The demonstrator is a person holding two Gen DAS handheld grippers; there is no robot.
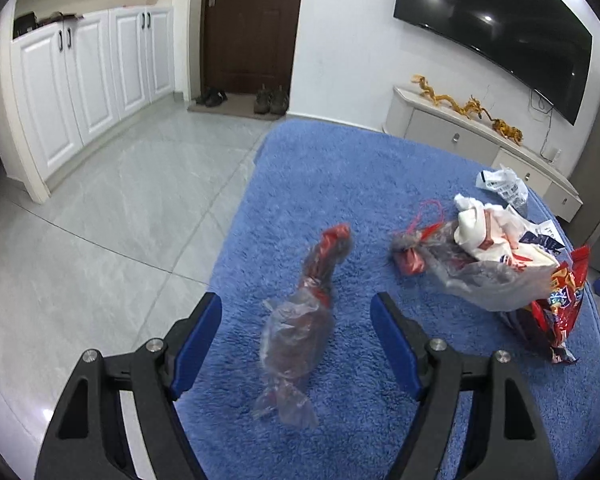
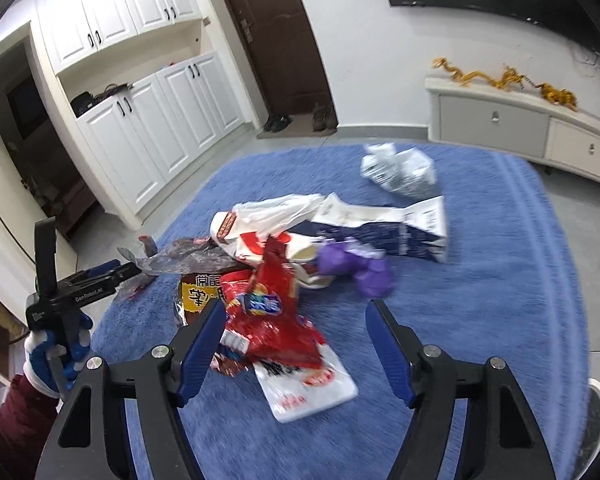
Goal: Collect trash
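Note:
A blue carpet (image 1: 340, 168) holds a pile of trash. In the left wrist view a clear plastic bag with red inside (image 1: 296, 332) lies between the fingers of my open left gripper (image 1: 296, 312). A second clear bag with a red lump (image 1: 412, 260) and white bags (image 1: 496, 236) lie to its right. In the right wrist view my right gripper (image 2: 296, 320) is open above a red snack wrapper (image 2: 276, 300). A purple crumpled piece (image 2: 356, 264), a white bag (image 2: 308, 392) and a dark blue and white carton (image 2: 400, 228) lie nearby. The left gripper (image 2: 136, 266) shows at the left.
Grey tiled floor (image 1: 112, 216) lies left of the carpet. White cabinets (image 1: 84, 80) stand on the left, a dark door (image 1: 252, 24) with shoes (image 1: 270, 100) behind. A low TV cabinet (image 1: 480, 144) with gold dragon figures and a wall TV (image 1: 496, 20) stand on the right.

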